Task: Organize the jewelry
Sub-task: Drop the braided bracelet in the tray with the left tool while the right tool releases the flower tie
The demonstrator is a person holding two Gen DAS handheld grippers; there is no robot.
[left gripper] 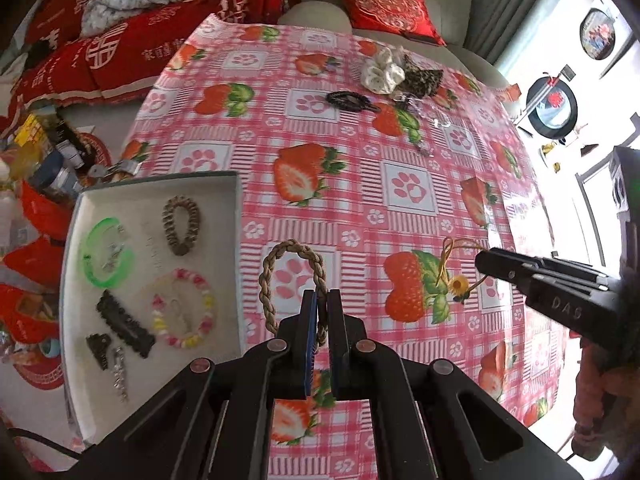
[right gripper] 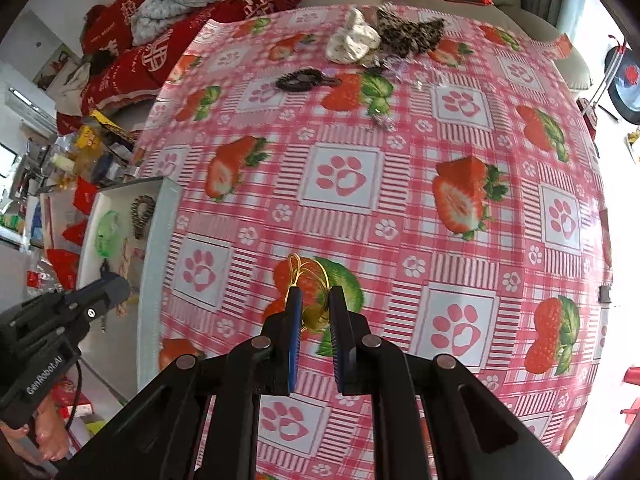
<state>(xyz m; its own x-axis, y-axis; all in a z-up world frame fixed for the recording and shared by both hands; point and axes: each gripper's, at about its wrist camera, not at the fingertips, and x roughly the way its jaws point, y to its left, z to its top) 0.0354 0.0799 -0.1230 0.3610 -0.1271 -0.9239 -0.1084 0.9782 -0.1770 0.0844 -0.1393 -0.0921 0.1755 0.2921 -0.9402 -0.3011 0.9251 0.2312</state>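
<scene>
Above the strawberry tablecloth [left gripper: 360,208], both my grippers are loaded and the tray [left gripper: 156,184] waits to the left.

My left gripper [left gripper: 322,312] is clamped on the braided tan loop [left gripper: 290,280], which hangs from its tips just right of the tray's wall. My right gripper [right gripper: 316,308] pinches the gold cord with the small sunflower charm [left gripper: 460,276], dangling over the cloth, well apart from the tray. Next I would carry the braid over a bare patch of the tray floor, away from the green bangle [left gripper: 105,254] and the bead bracelet [left gripper: 184,312], lower it close, then release. The cord looks springy, so I would set it down low as well.
</scene>
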